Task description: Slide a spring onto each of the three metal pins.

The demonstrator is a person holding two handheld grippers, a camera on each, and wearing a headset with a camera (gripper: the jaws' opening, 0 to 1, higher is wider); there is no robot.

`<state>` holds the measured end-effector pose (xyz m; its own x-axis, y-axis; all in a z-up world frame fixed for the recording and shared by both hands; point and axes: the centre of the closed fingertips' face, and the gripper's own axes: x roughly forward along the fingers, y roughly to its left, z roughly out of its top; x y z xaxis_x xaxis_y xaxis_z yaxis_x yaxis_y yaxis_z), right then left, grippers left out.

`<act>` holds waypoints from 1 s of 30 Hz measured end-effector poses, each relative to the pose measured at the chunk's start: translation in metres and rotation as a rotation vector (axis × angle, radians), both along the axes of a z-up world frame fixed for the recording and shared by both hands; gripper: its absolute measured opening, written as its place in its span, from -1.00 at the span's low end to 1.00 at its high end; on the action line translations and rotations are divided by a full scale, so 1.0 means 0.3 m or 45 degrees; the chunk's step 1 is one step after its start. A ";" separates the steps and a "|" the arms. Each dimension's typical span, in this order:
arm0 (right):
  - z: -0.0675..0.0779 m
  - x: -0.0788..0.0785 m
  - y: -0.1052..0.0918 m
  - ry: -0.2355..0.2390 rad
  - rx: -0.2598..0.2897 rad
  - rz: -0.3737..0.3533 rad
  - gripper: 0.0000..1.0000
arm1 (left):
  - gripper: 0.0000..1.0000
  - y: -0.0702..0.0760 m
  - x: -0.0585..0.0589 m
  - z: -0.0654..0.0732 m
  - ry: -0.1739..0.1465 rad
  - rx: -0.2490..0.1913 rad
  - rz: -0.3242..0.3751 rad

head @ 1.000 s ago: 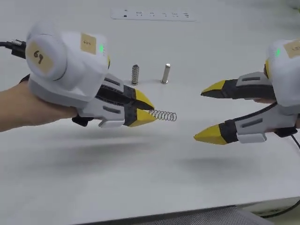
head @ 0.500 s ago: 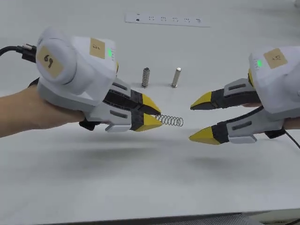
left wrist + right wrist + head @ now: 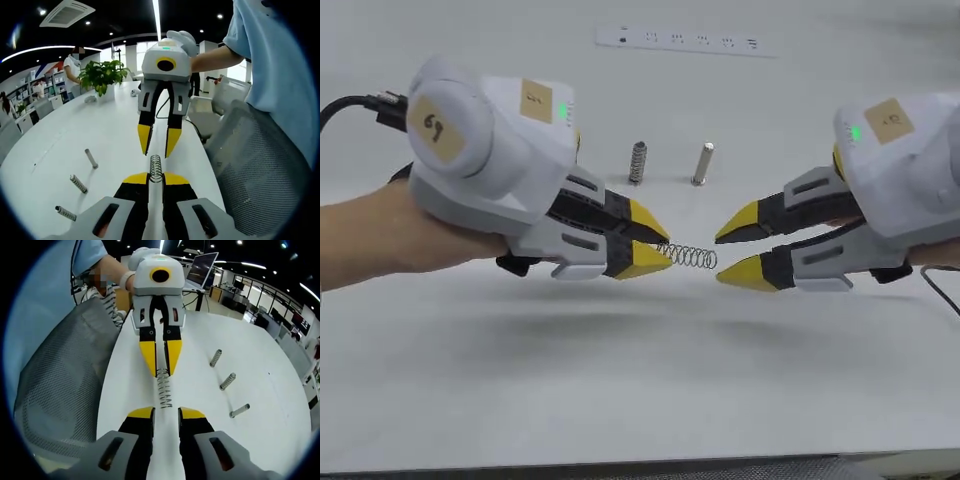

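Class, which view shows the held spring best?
The right gripper view: the spring stretches full-length from the shut left gripper. The head view shows it side-on, smaller; the left gripper view foreshortens it.

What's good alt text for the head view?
The left gripper holds one end of a spring level above a white table, with the open jaws of the right gripper close to its free end. Behind them stand a pin wearing a spring and a bare pin.
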<state>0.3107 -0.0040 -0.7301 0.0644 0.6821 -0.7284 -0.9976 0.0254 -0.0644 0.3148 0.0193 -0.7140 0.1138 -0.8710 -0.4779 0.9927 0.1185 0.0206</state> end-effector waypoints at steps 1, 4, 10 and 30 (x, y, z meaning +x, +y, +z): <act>0.000 0.000 0.000 -0.001 0.000 0.001 -0.69 | -0.98 0.001 -0.001 0.000 0.000 0.000 0.000; -0.002 -0.001 0.003 -0.006 0.000 0.012 -0.72 | -0.98 0.002 -0.003 -0.001 0.001 0.001 -0.001; -0.015 -0.002 0.009 -0.005 -0.006 0.025 -0.78 | -0.98 0.004 -0.003 0.001 0.002 0.000 -0.001; -0.023 -0.004 0.016 -0.015 -0.012 0.065 -0.84 | -0.98 0.012 -0.013 -0.004 0.026 -0.009 0.005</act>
